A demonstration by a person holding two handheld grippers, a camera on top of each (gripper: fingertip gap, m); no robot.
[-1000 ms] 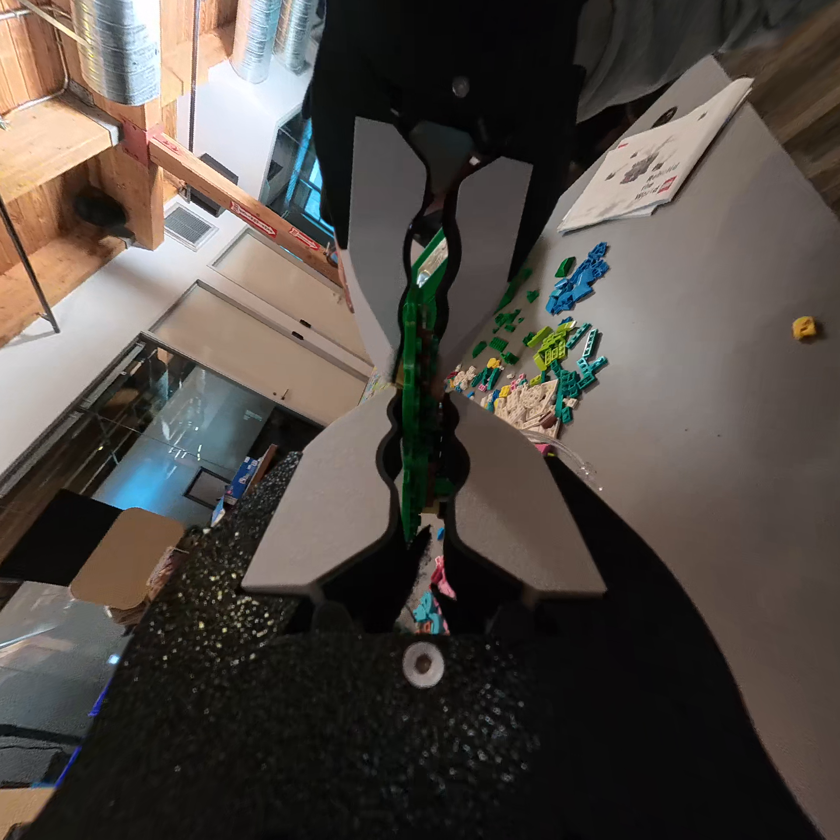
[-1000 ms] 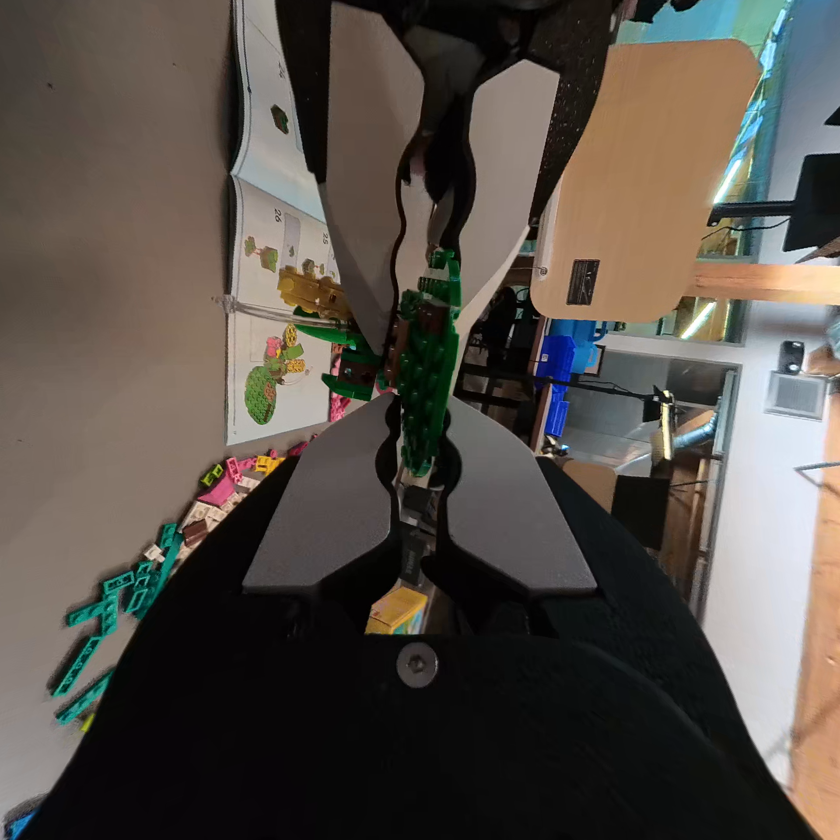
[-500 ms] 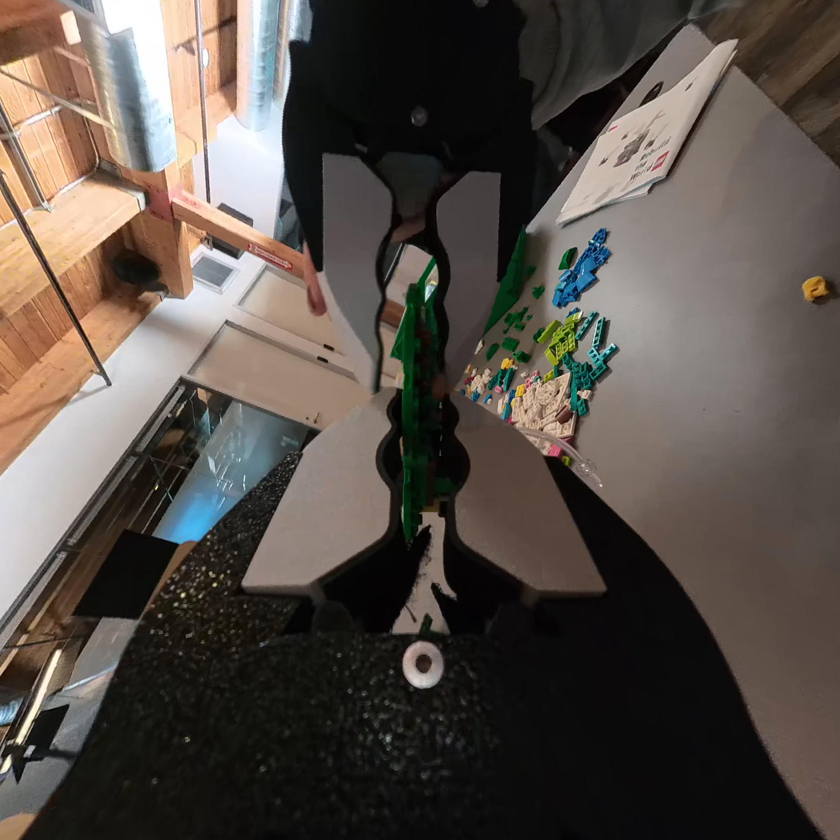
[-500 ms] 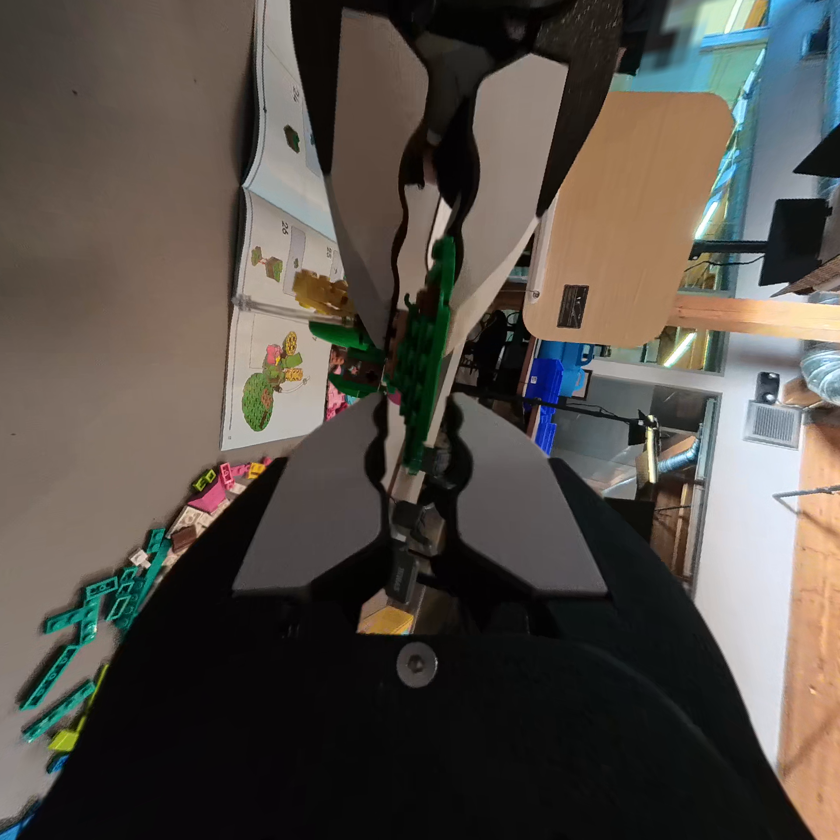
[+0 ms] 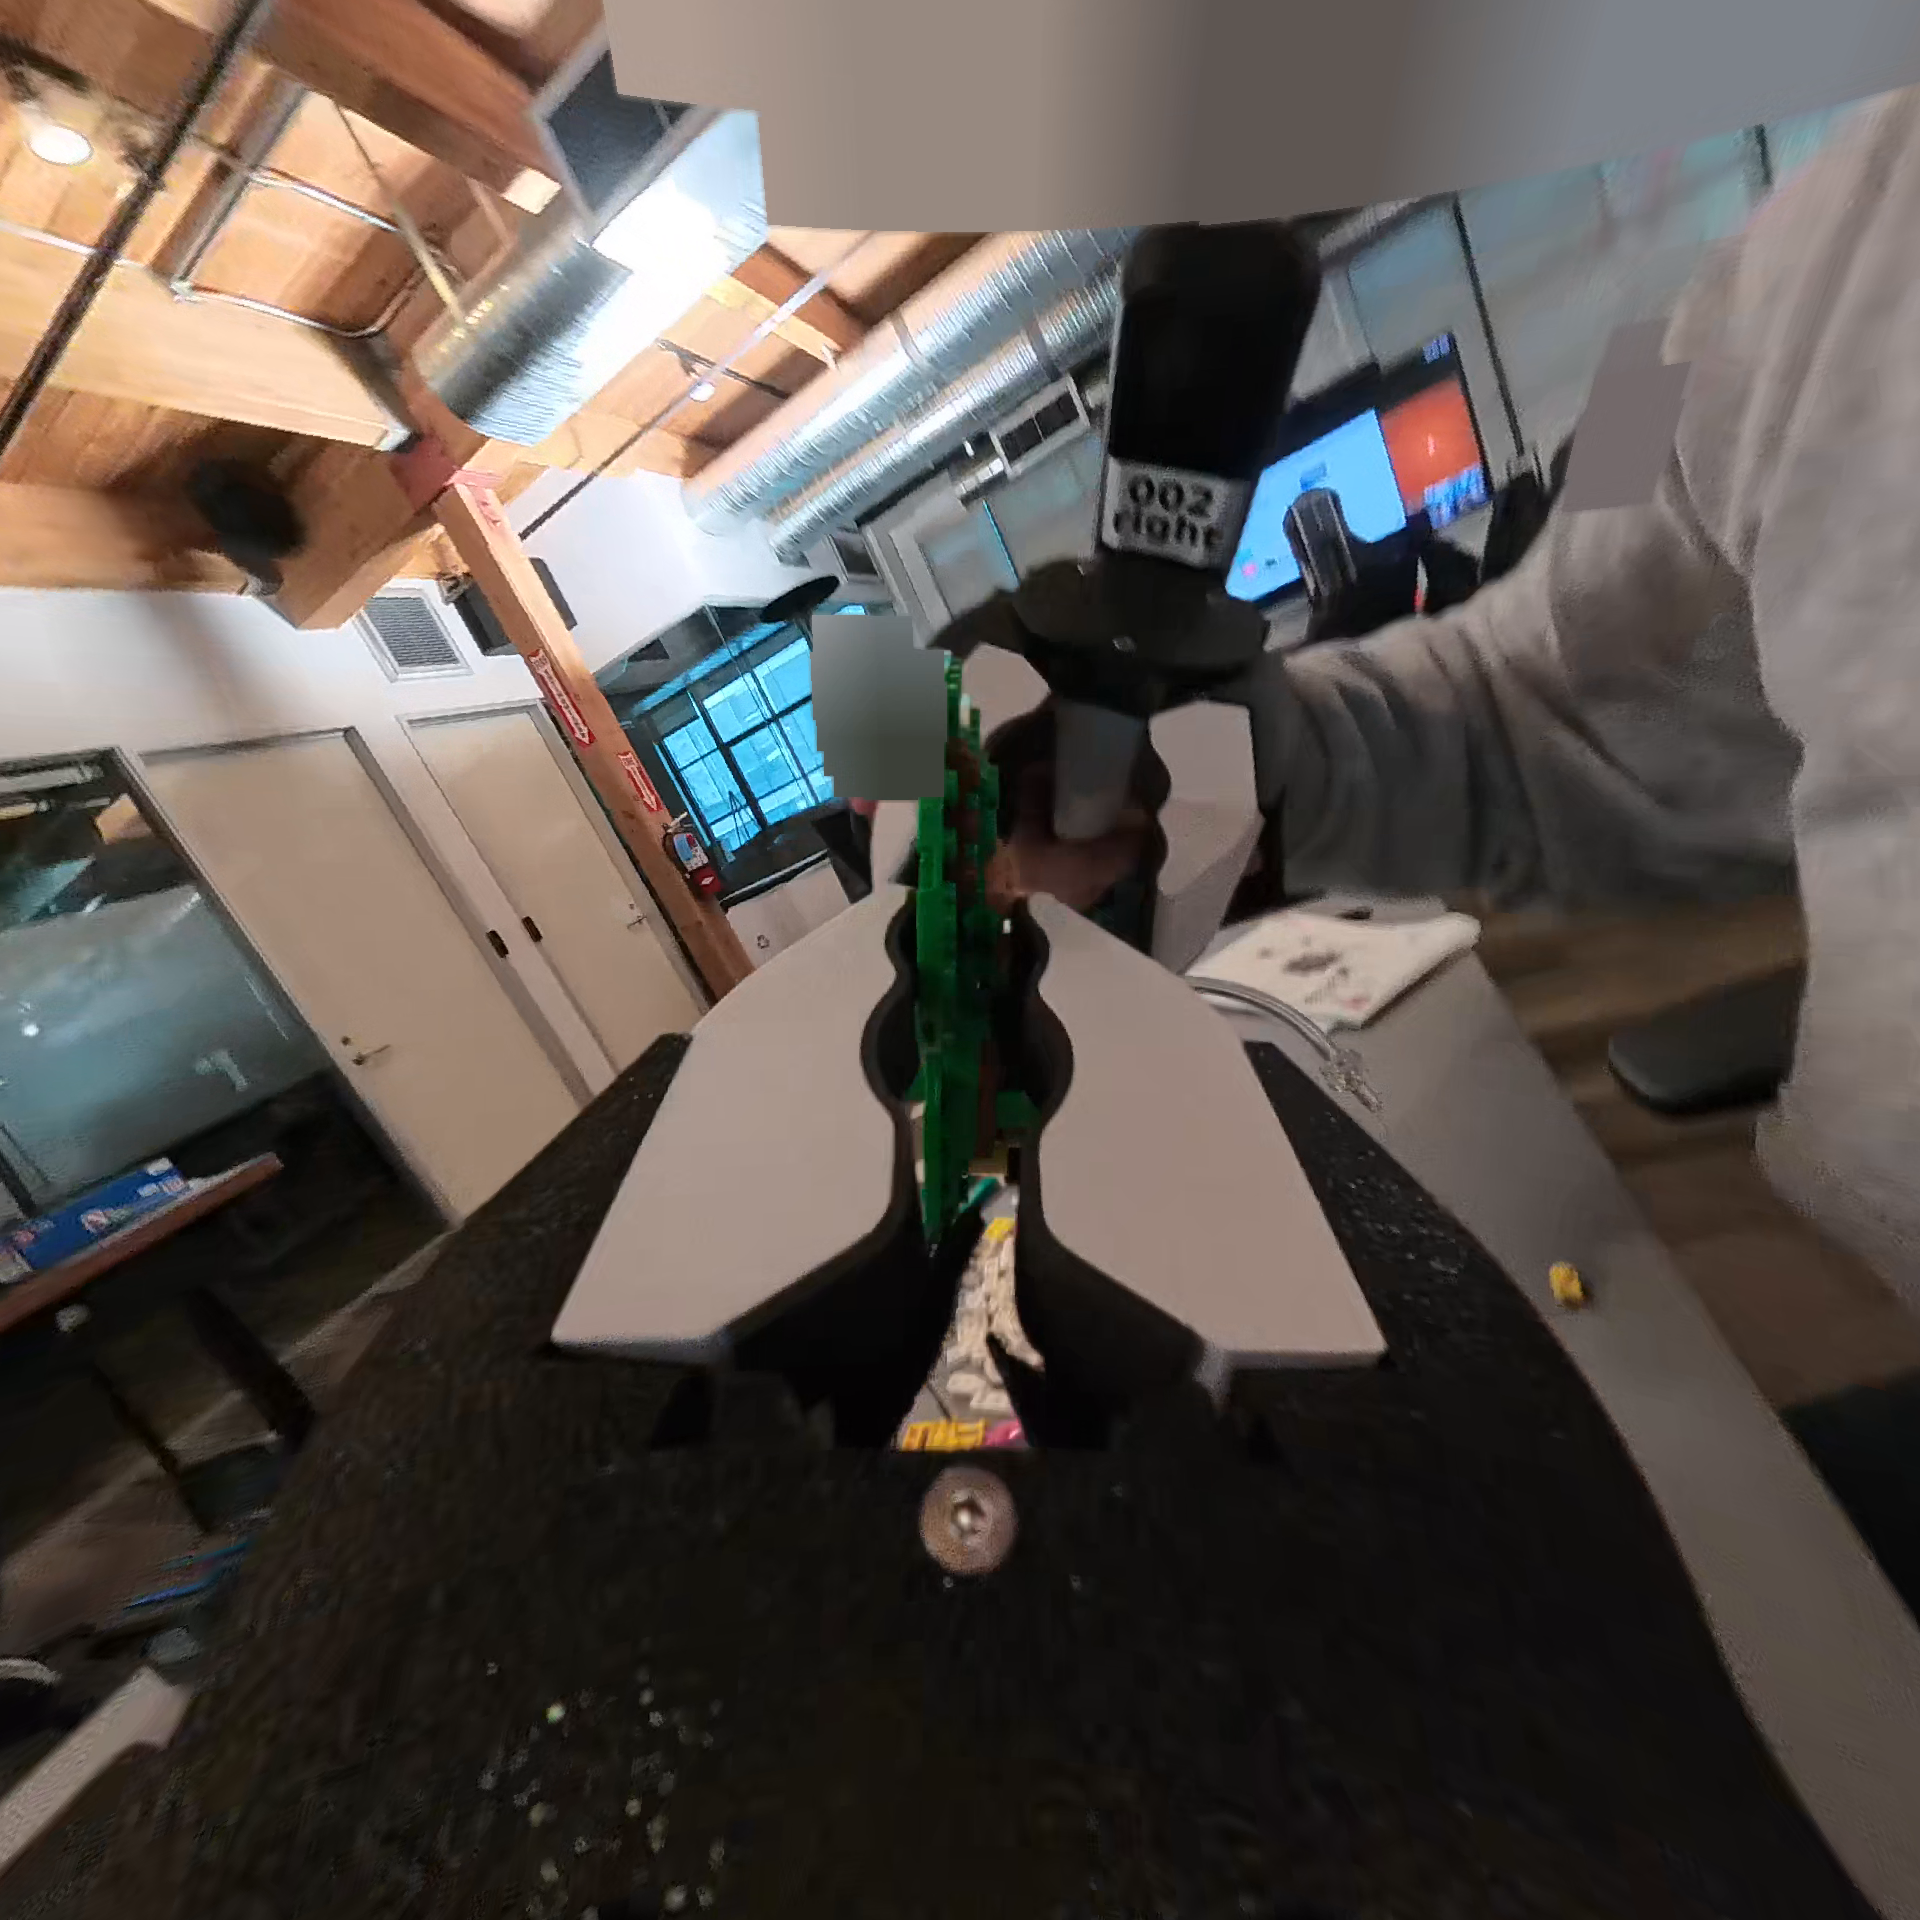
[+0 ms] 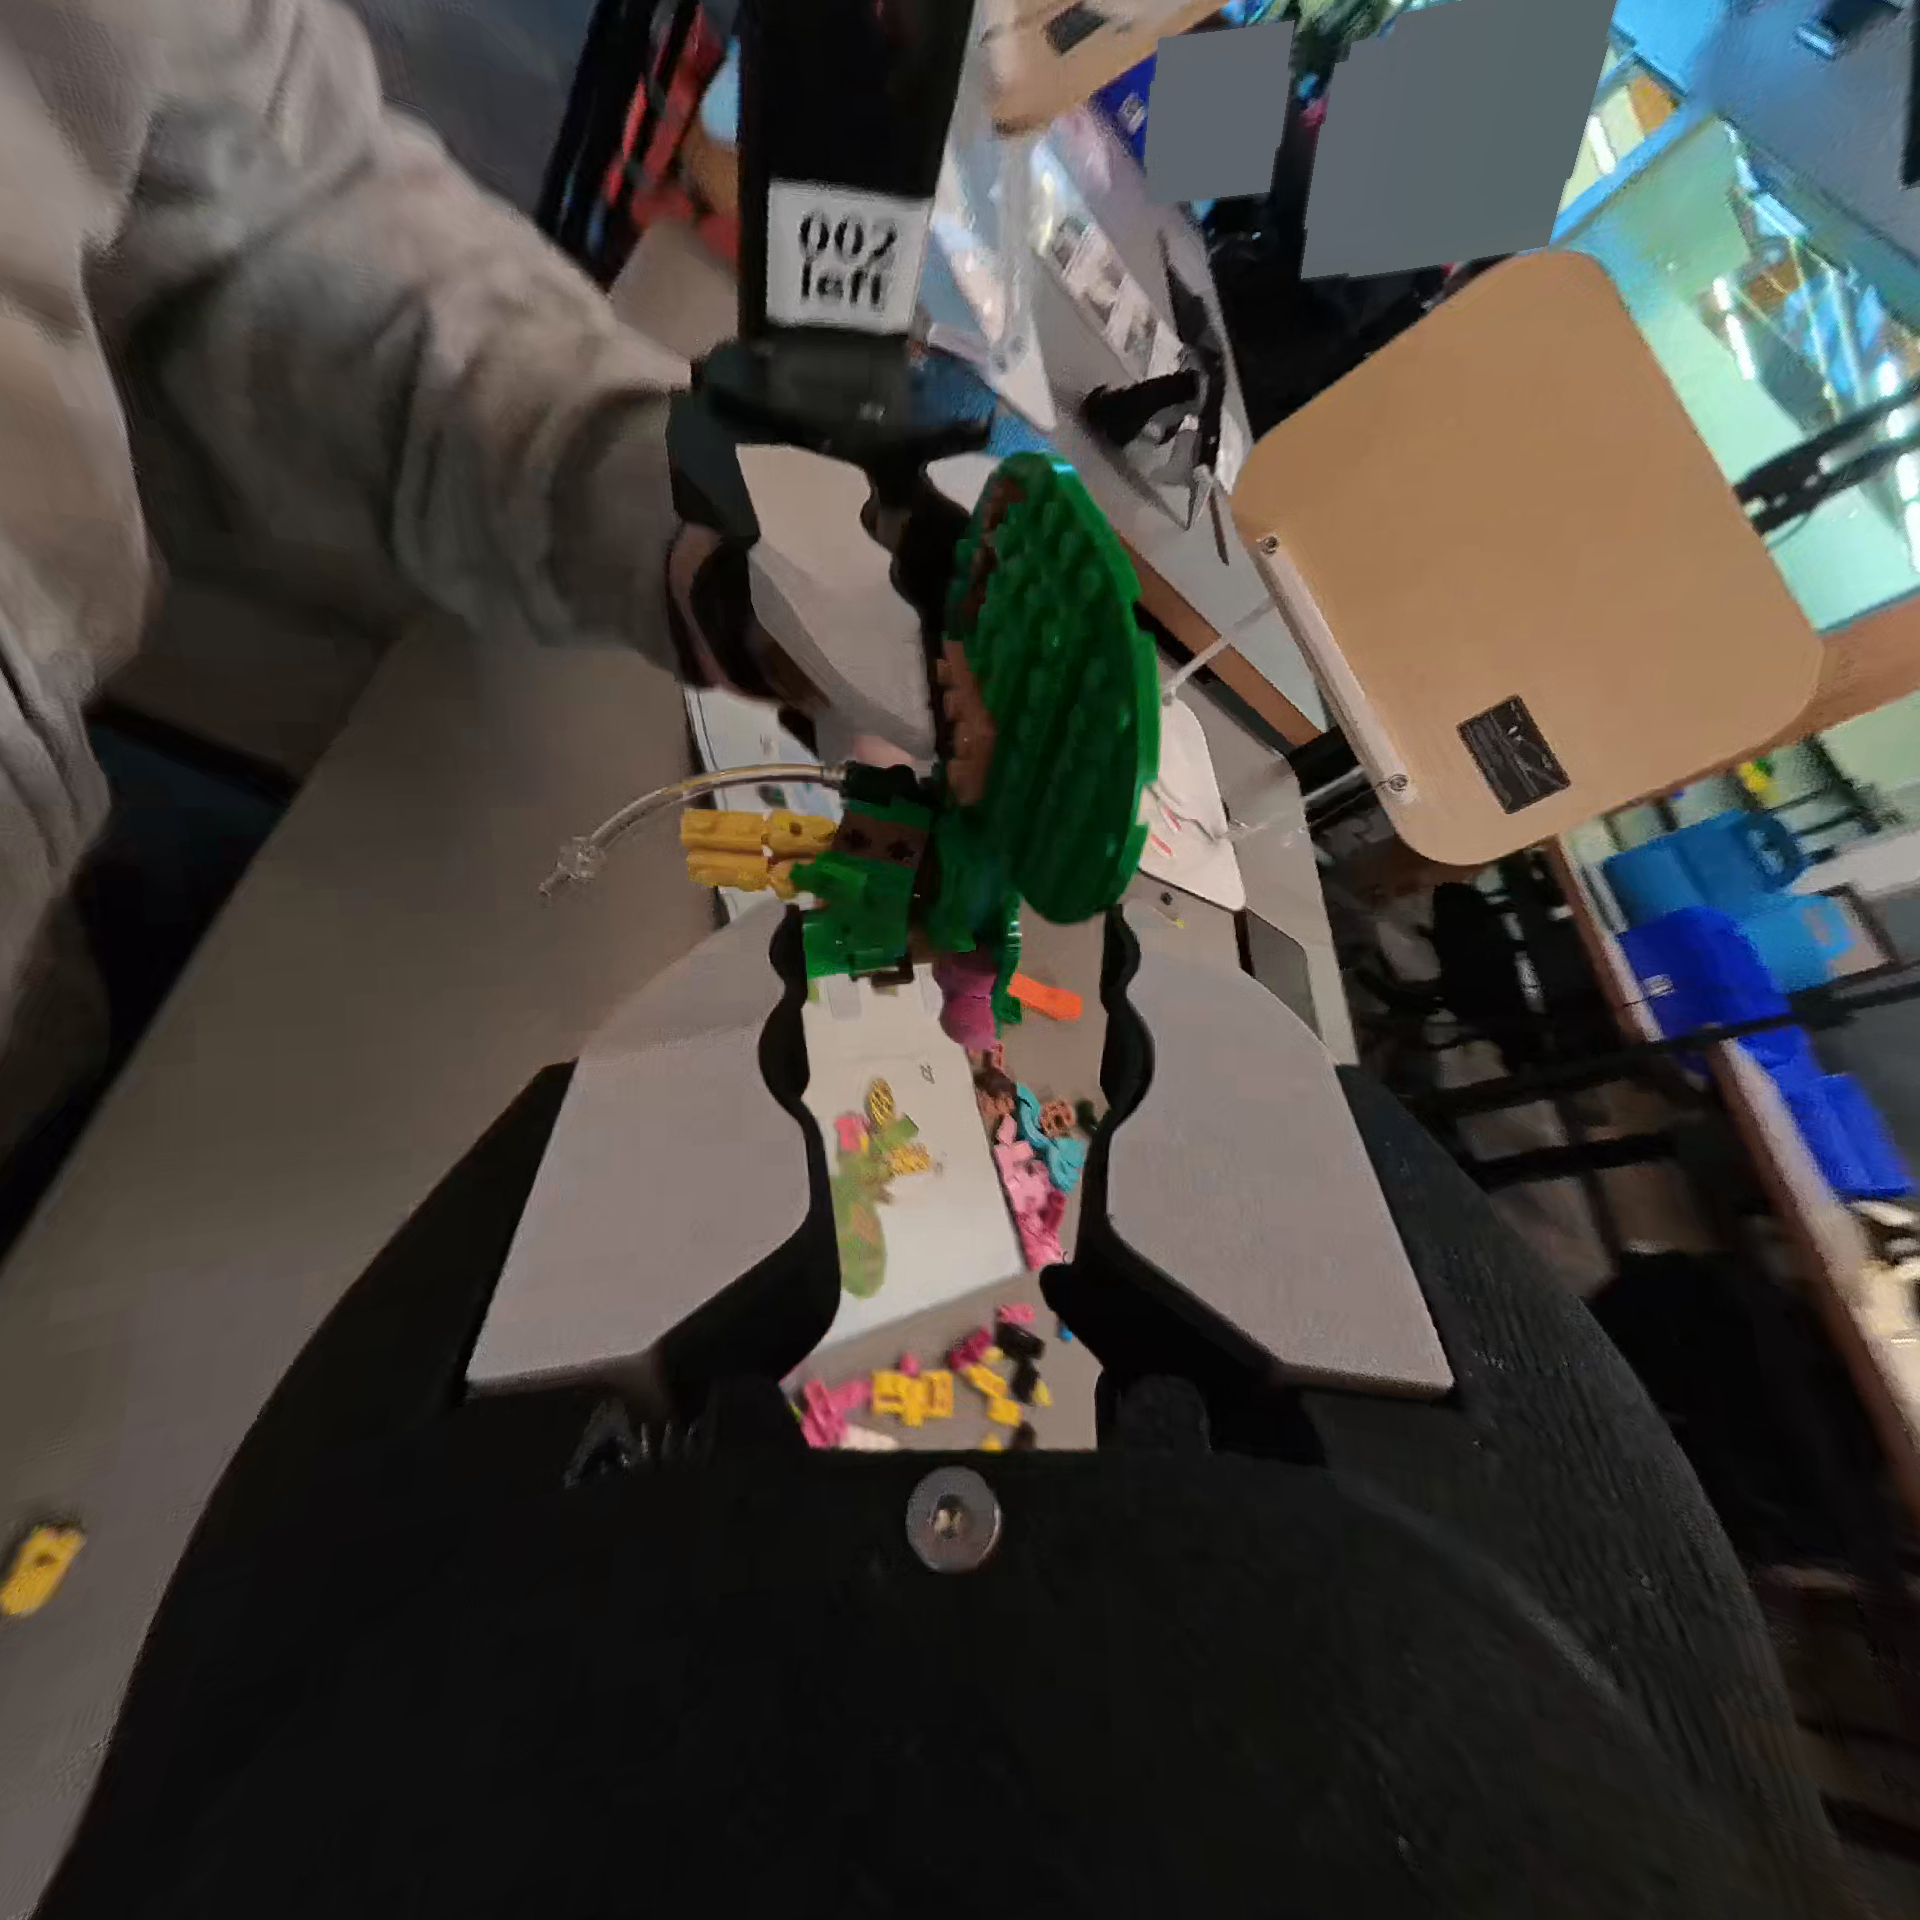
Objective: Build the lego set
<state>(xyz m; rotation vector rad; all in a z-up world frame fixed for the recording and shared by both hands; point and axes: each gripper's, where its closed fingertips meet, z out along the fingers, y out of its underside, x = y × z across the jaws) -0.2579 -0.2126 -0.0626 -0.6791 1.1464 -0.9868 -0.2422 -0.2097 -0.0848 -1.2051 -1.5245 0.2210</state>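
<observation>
Left wrist view: green brick plate point(image 5: 951, 997) clamped edge-on inside left claw point(image 5: 961, 914).

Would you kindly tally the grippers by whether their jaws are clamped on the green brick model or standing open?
Clamped on the green brick model: 1, the left gripper
Standing open: 1, the right gripper
Total: 2

bright indoor light, motion blur, fisheye edges

green studded plate point(image 6: 1060, 686), yellow bricks point(image 6: 743, 847), grey table point(image 6: 343, 935), tan board point(image 6: 1507, 561)
</observation>
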